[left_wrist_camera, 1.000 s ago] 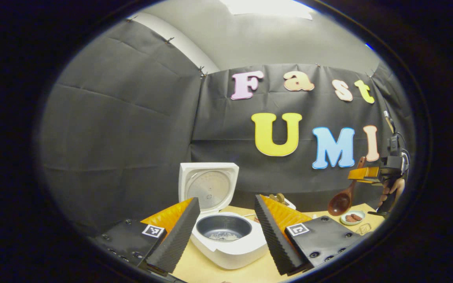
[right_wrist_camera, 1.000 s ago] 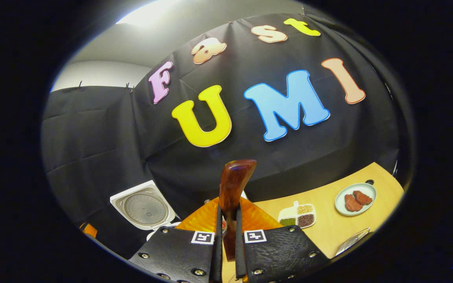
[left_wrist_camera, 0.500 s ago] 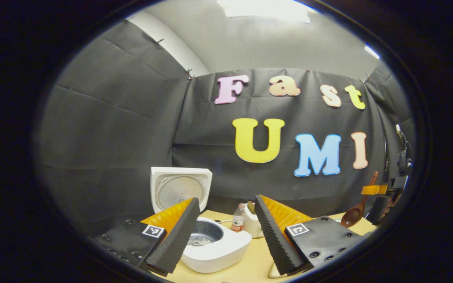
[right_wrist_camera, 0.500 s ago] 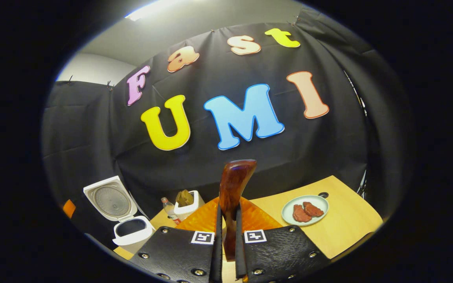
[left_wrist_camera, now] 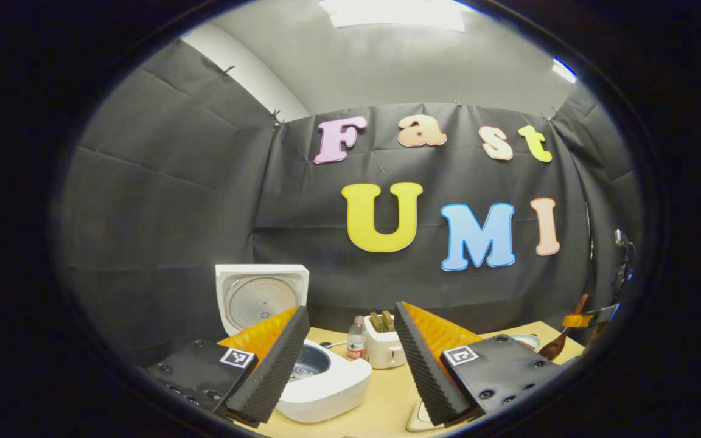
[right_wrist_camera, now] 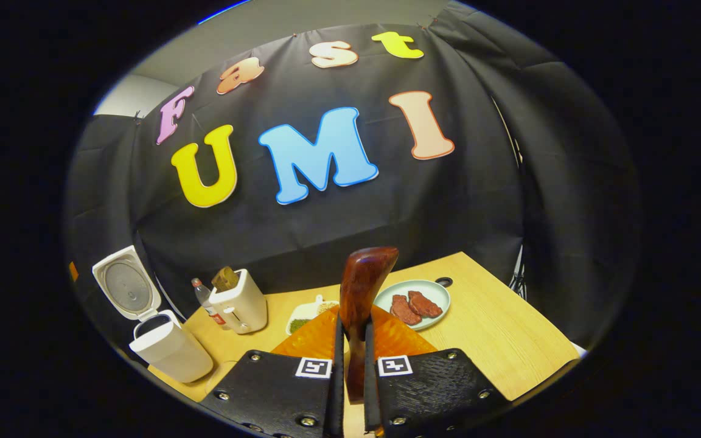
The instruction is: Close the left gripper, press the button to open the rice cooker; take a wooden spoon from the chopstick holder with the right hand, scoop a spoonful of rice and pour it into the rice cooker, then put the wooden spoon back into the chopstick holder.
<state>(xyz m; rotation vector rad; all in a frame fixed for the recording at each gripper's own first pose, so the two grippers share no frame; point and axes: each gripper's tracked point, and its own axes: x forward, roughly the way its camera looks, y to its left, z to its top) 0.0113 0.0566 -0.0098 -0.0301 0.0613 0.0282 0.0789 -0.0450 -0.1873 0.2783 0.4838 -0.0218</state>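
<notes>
The white rice cooker [left_wrist_camera: 332, 383] stands with its lid [left_wrist_camera: 261, 296] up; my left finger hides part of its dark inner pot. My left gripper [left_wrist_camera: 347, 359] hangs open above the table, empty, with the cooker low between its fingers. In the right gripper view the cooker [right_wrist_camera: 171, 353] sits far left. My right gripper [right_wrist_camera: 350, 331] is shut on the handle of the reddish-brown wooden spoon [right_wrist_camera: 362, 286], which sticks up between the fingers. From the left gripper view, the right gripper [left_wrist_camera: 594, 316] is at the far right with the spoon's bowl [left_wrist_camera: 552, 348] hanging below it.
A white toaster [right_wrist_camera: 238, 301] and a small bottle [right_wrist_camera: 204, 298] stand to the right of the cooker. A divided grain dish [right_wrist_camera: 305, 316] and a plate with meat pieces [right_wrist_camera: 414, 301] lie on the wooden table [right_wrist_camera: 496, 334]. Black cloth walls close in behind.
My left gripper has drawn back; the cooker has slid left and shrunk in its view. My right gripper has carried the spoon right and lower, away from the cooker. Both jaw states are unchanged.
</notes>
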